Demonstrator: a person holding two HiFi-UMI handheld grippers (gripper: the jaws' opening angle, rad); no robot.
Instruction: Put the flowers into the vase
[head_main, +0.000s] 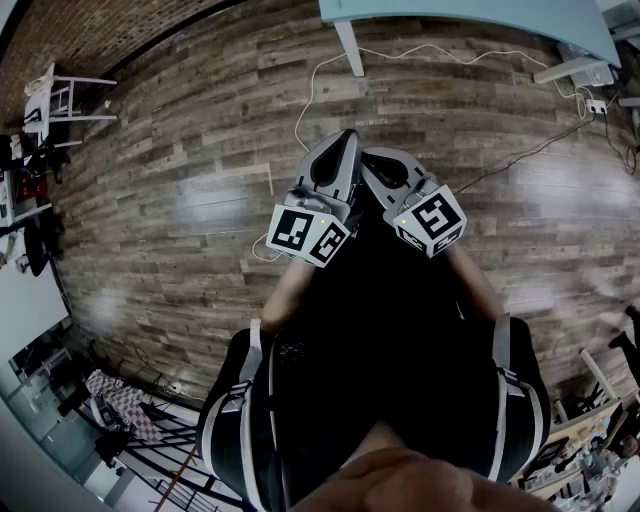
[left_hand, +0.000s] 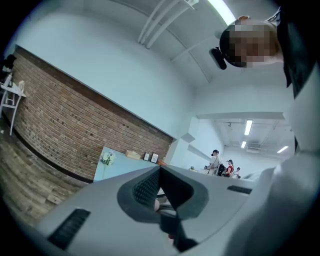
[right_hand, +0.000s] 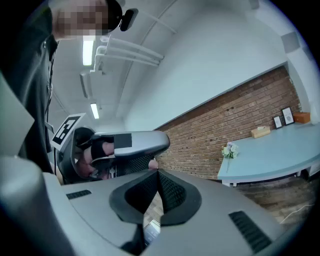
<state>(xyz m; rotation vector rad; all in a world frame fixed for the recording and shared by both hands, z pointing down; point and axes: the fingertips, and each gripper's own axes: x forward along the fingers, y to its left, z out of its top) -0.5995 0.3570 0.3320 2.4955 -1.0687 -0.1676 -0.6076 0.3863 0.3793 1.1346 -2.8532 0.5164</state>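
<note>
A small bunch of pale flowers (right_hand: 229, 150) stands on a light blue table (right_hand: 280, 157) by a brick wall, far from both grippers; the same flowers (left_hand: 106, 159) show small in the left gripper view. I cannot make out a vase. My left gripper (head_main: 347, 137) and right gripper (head_main: 368, 156) are held close together, side by side over the wooden floor, pointing roughly level. The left gripper (left_hand: 160, 168) has its jaws together with nothing between them. The right gripper (right_hand: 158, 171) is likewise shut and empty.
The table's edge and leg (head_main: 350, 45) lie ahead in the head view. A white cable (head_main: 420, 52) and a power strip (head_main: 575, 71) lie on the floor beneath it. A white stool (head_main: 60, 98) stands far left. A tissue box (right_hand: 260, 131) sits on the table.
</note>
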